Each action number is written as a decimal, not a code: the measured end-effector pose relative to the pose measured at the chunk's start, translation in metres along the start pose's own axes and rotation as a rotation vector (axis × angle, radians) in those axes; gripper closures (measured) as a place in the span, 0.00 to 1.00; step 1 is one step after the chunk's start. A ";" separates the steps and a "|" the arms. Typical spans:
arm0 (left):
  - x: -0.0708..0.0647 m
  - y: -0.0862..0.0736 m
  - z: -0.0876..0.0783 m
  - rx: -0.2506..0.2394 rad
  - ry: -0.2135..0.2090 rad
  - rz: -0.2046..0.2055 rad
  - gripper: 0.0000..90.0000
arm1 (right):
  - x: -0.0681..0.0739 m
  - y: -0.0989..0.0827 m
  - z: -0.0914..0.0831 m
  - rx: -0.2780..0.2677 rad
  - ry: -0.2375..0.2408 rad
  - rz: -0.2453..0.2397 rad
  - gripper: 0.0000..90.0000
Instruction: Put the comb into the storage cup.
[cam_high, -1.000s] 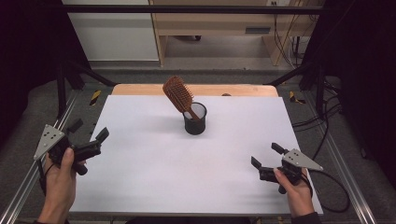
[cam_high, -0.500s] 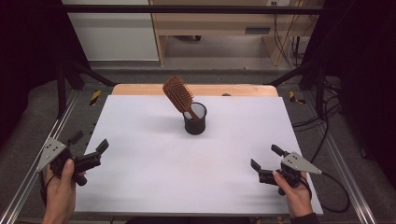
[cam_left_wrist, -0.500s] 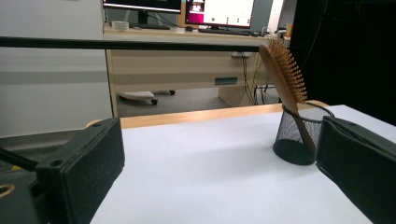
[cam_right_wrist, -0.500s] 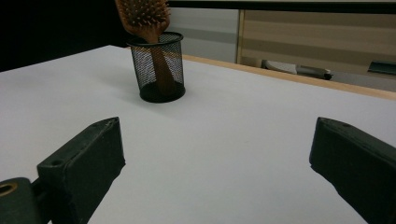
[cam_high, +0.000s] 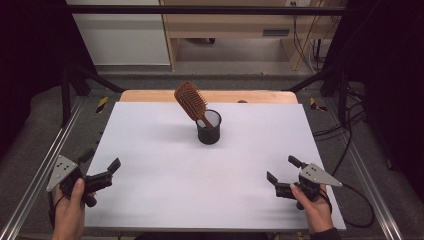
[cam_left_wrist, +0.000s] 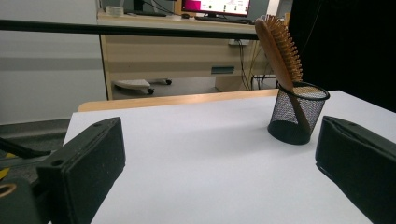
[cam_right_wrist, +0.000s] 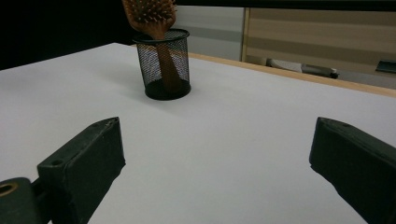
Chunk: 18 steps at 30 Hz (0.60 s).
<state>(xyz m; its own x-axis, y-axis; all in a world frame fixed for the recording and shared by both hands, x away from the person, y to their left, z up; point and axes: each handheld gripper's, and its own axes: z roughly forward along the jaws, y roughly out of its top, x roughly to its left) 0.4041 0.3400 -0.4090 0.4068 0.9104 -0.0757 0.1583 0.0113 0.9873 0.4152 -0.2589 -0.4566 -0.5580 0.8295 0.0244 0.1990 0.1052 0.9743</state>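
Hairbrush (cam_high: 191, 102) stands tilted in the mesh cup (cam_high: 208, 128) at the table's far middle. Left gripper (cam_high: 100, 172) and right gripper (cam_high: 282, 170) gape empty, near corners; left gripper view adds monitors beyond.

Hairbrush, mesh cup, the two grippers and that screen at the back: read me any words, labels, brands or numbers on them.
No text can be read.
Hairbrush: bare wood, no brand or mark.
Black mesh cup: no label.
Left gripper and right gripper: no lettering on the black fingers or the grey plates.
Monitor on the far desk: coloured screen areas, too small and blurred to read.
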 end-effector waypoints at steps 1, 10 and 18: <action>0.000 -0.001 0.000 0.001 -0.001 0.001 0.02 | 0.000 0.000 0.000 0.000 0.003 0.000 0.04; -0.004 -0.009 0.004 0.016 -0.017 -0.001 0.02 | 0.001 -0.001 0.001 0.005 0.010 -0.003 0.04; -0.010 -0.014 0.007 0.022 -0.030 0.009 0.02 | 0.002 -0.001 0.003 0.012 0.024 -0.014 0.04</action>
<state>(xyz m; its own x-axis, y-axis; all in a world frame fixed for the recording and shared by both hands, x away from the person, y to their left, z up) 0.4039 0.3283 -0.4232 0.4354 0.8974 -0.0710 0.1736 -0.0063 0.9848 0.4160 -0.2553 -0.4584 -0.5800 0.8145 0.0158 0.2001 0.1236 0.9719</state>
